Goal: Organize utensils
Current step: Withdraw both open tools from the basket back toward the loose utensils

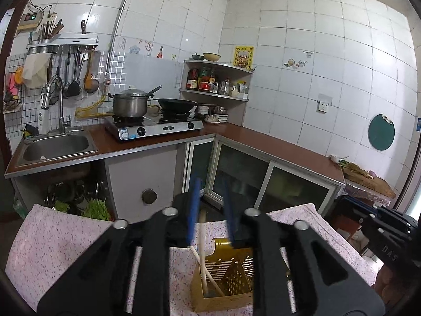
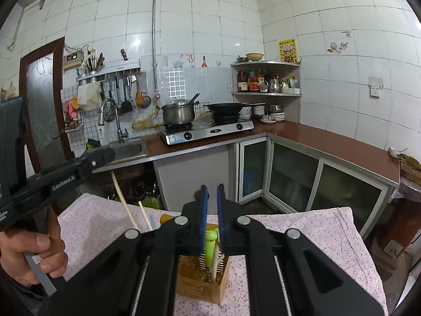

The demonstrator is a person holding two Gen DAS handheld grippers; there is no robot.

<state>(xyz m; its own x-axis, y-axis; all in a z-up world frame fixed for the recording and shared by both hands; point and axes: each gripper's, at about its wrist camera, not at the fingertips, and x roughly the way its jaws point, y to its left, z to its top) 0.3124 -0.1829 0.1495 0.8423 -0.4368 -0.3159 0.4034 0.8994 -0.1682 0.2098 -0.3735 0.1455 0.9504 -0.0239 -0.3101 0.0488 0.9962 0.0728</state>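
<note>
Two chopsticks (image 1: 202,258) stand in the holder (image 1: 223,284), a yellow box with slots on the pink cloth (image 1: 65,237). They lean to one side, because the holder is wide and they rest against its rim.

The left claw (image 1: 210,210) hangs just above the holder. Its blue pads (image 1: 193,210) are a bit apart. A chopstick top pokes up between them, but the pads do not seem to pinch it. My guess is this claw has just let go, or is about to grab.

The right claw (image 2: 211,210) is above the holder too. Its pads are close, with a thin gap. A green frog stick (image 2: 210,247) is under that gap. I cannot tell if the pads touch it.

Only the right view shows the frog stick, and the hand (image 2: 29,252) that holds the left claw. Only the left view looks down inside the holder, to where the chopsticks end.
</note>
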